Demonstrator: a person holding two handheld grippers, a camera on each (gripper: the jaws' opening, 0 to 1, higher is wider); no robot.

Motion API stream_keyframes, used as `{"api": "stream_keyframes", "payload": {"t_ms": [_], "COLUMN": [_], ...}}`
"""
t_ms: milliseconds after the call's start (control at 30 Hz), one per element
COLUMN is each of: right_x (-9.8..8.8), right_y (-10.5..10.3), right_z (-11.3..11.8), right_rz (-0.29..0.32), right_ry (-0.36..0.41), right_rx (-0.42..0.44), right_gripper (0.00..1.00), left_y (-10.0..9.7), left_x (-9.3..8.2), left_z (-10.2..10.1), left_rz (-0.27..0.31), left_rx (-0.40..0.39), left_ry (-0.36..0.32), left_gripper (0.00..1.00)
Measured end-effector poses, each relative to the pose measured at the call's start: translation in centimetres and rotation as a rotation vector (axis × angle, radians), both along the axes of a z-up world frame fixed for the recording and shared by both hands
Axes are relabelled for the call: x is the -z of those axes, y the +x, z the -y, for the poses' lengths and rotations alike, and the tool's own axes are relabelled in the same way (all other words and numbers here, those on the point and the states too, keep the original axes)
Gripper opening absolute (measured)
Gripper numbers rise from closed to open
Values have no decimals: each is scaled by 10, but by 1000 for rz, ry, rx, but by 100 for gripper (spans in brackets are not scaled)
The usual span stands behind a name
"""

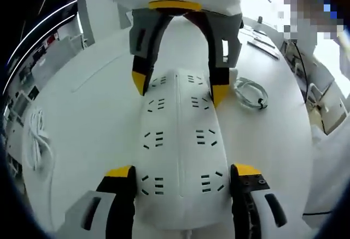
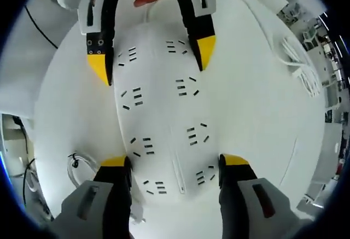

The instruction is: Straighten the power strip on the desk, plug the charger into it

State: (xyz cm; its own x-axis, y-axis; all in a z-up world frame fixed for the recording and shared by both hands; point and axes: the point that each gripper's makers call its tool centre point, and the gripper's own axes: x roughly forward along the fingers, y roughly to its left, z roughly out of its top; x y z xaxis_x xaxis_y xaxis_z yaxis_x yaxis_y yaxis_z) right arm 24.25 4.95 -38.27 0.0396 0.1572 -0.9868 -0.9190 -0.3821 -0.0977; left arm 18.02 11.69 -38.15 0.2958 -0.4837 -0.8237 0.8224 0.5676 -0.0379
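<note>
Straightening is in hand: the left gripper (image 1: 182, 176) and right gripper (image 2: 174, 165) each clasp one end of the power strip (image 1: 178, 140), flat mid-desk (image 1: 93, 108). Next, fetch the charger, perhaps beside the coiled cable (image 1: 250, 93).

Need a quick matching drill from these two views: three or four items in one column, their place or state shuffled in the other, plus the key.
Items
1. power strip
2. left gripper
3. right gripper
4. coiled white cable

Places or states
A. lies loose on the desk, beside the strip
B. jaws straddle one end of the strip
C. lies flat on the desk, sockets up
D. jaws straddle the opposite end

Pairs: 1-C, 2-B, 3-D, 4-A
</note>
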Motion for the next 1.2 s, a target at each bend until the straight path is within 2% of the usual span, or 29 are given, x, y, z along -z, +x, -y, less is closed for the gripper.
{"api": "stream_keyframes", "payload": {"t_ms": [167, 333, 533, 633, 900, 1100, 1200], "right_x": [-2, -3, -5, -5, -6, -6, -6], "right_y": [-9, -23, -33, -39, -58, -66, -62], "right_z": [2, 2, -1, -4, -4, -5, -7], "right_rz": [-5, -4, -12, -12, -6, -3, -3], "right_ry": [18, 25, 77, 97, 104, 137, 154], "right_rx": [61, 160, 253, 301, 411, 470, 510], "right_gripper": [64, 64, 64, 64, 64, 64, 64], "left_y": [-3, -4, -11, -6, -13, -17, -19], "left_x": [0, -2, -2, -1, -1, -1, -1], "left_z": [-3, -8, -15, -17, -20, -22, -22], "left_rz": [0, -10, -16, -21, -19, -21, -23], "left_rx": [33, 95, 169, 201, 291, 334, 356], "left_ry": [3, 19, 38, 50, 65, 75, 85], "left_gripper": [71, 71, 71, 71, 70, 70, 70]}}
